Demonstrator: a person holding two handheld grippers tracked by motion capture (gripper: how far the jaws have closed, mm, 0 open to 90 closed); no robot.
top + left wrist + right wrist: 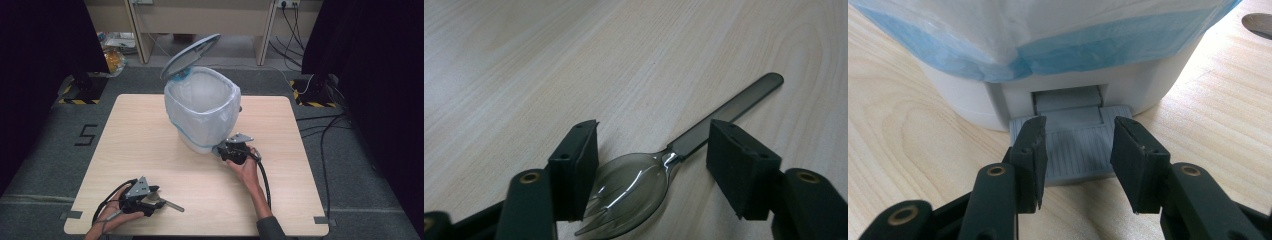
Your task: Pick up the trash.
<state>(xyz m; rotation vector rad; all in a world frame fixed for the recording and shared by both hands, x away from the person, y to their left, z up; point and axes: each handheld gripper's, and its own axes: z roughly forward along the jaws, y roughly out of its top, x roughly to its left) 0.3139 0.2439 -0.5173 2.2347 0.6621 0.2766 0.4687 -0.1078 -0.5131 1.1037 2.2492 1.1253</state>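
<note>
A white pedal bin [202, 115] with a white and blue bag liner [1048, 35] stands mid-table, its grey lid [190, 55] tilted up and open. My right gripper [221, 149] is at the foot of the bin, on its front. In the right gripper view its open jaws [1079, 125] rest on the grey ribbed pedal [1075, 160]. A dark translucent spork [639, 190] lies flat on the table near the front left. My left gripper [654, 135] is open, one jaw on each side of the spork's neck, and neither jaw presses on it. In the high view the spork's handle [175, 206] pokes out to the right of the left gripper [157, 200].
The wooden table [150, 140] has bare room to the left and right of the bin. A small grey object [1258, 22] lies beside the bin's far side. Cables [325, 130] run over the floor to the right, and black stands flank the table's far corners.
</note>
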